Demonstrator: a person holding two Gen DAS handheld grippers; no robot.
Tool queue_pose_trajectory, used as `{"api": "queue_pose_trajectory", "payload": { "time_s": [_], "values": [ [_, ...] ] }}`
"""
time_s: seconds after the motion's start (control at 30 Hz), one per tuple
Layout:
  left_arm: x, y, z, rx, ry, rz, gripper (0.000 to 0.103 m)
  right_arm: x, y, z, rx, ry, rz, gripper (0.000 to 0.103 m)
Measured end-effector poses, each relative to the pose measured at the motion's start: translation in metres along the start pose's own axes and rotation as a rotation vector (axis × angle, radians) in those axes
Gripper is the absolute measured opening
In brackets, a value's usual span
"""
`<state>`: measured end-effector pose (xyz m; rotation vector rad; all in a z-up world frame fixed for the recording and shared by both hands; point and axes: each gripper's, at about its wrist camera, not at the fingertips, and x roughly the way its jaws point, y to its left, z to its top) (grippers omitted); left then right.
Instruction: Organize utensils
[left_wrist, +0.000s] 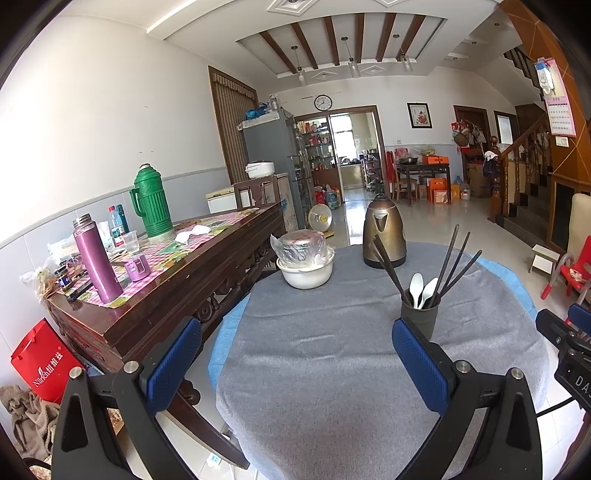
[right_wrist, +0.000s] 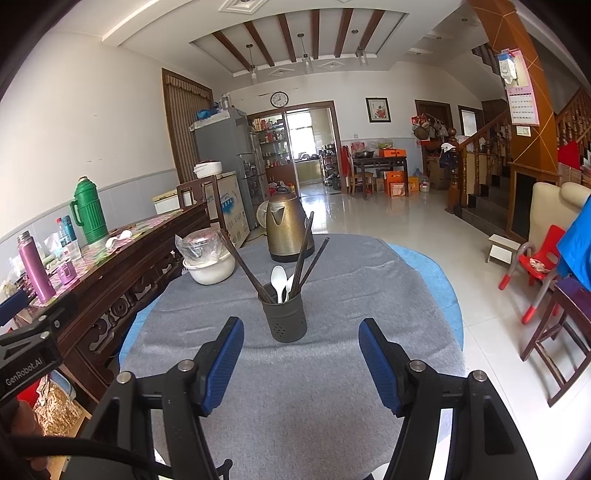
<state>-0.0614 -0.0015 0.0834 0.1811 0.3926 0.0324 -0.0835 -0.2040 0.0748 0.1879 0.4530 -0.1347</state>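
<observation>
Looking along the left hand-held gripper (left_wrist: 297, 363), its two blue-padded fingers (left_wrist: 173, 365) are spread wide with nothing between them, held above the grey cloth of the round table (left_wrist: 332, 369). A dark utensil holder (left_wrist: 420, 316) stands on that cloth just beyond the right-side finger, holding two white spoons (left_wrist: 416, 287) and several dark chopsticks (left_wrist: 453, 264) that lean outward. Farther back on the table sit a bronze electric kettle (left_wrist: 384, 232) and a white bowl (left_wrist: 306, 272) with a plastic-wrapped metal pot resting in it. A wooden side table (left_wrist: 177, 288) to the left carries a green thermos (left_wrist: 151, 201) and a purple flask (left_wrist: 96, 258).

From the right wrist, the right hand-held gripper (right_wrist: 301, 363) is likewise spread apart and empty. The utensil holder (right_wrist: 285, 320) stands upright directly ahead, between the lines of the two fingers but beyond their tips, not touched. Spoons (right_wrist: 279, 278) and chopsticks (right_wrist: 304, 247) stick out of it; the kettle (right_wrist: 286, 230) stands behind.
</observation>
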Motion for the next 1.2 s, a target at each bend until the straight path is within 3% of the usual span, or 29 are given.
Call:
{"api": "queue_pose_trajectory", "payload": {
  "time_s": [0.57,1.0,1.13,1.2],
  "values": [
    [0.037,-0.007,0.002,-0.028,0.074,-0.006,0.102,0.032,0.010,0.007,-0.038,0.057,-0.014,0.068],
    [0.087,-0.010,0.016,-0.061,0.130,-0.015,0.102,0.074,0.021,0.023,-0.064,0.085,-0.024,0.068],
    [0.110,-0.012,0.012,-0.070,0.140,-0.044,0.102,0.094,0.016,0.020,-0.053,0.112,-0.032,0.068],
    [0.133,-0.015,0.004,-0.081,0.181,-0.071,0.102,0.114,0.010,0.013,-0.054,0.141,-0.053,0.069]
  ]
}}
